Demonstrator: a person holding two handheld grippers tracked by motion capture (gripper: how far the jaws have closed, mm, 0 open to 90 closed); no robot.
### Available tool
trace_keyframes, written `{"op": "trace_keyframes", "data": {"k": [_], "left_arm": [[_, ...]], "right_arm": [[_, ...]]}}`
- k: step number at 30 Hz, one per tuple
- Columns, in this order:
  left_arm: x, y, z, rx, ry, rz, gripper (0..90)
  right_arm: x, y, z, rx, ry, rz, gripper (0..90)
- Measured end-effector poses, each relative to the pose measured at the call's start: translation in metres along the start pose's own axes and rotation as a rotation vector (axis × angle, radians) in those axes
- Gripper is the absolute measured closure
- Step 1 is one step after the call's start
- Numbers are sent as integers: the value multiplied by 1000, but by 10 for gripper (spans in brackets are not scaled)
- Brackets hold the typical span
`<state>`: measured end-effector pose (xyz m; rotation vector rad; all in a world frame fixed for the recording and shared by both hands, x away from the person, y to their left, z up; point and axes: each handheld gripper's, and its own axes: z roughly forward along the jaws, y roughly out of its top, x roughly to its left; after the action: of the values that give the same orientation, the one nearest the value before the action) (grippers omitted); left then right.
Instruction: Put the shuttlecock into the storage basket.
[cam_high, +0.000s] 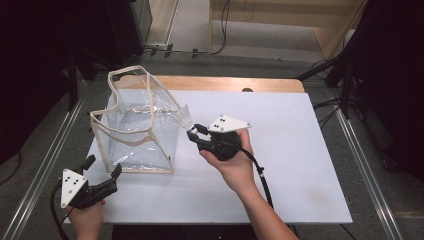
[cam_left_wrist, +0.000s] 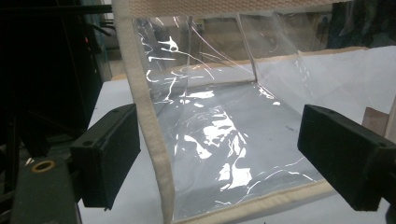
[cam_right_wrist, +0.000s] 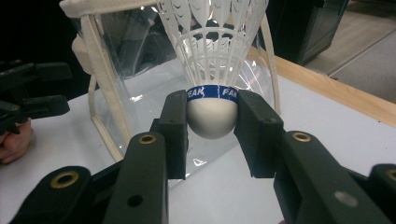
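So on the left side the left gripper (cam_high: 104, 170) sits near the front-left corner of the white table (cam_high: 300, 165), jaws spread wide and empty, pointed at the bag. The clear plastic bag (cam_high: 137, 135) with cream fabric trim stands upright just beside it, mouth open at the top, pretty crinkly and shiny; in the left gripper view one trimmed edge (cam_left_wrist: 149, 126) runs up between the two jaws without touching either. Right of the bag, the right gripper (cam_high: 196, 131) is clamped on a shuttlecock (cam_right_wrist: 212, 74): white rounded cork, blue band with white lettering, white feather skirt. Its long axis follows the jaws, cork toward the hand, feathers fanning toward the bag's right wall, held above the table.
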<state>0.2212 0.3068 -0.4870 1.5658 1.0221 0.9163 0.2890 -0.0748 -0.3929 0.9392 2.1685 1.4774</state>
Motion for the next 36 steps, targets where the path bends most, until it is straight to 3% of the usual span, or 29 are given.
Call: {"op": "trace_keyframes", "data": {"k": [36], "left_arm": [[1,0,0,-3,0,-6,137]], "right_arm": [[16,34,11,-51,43,-44,631]]}}
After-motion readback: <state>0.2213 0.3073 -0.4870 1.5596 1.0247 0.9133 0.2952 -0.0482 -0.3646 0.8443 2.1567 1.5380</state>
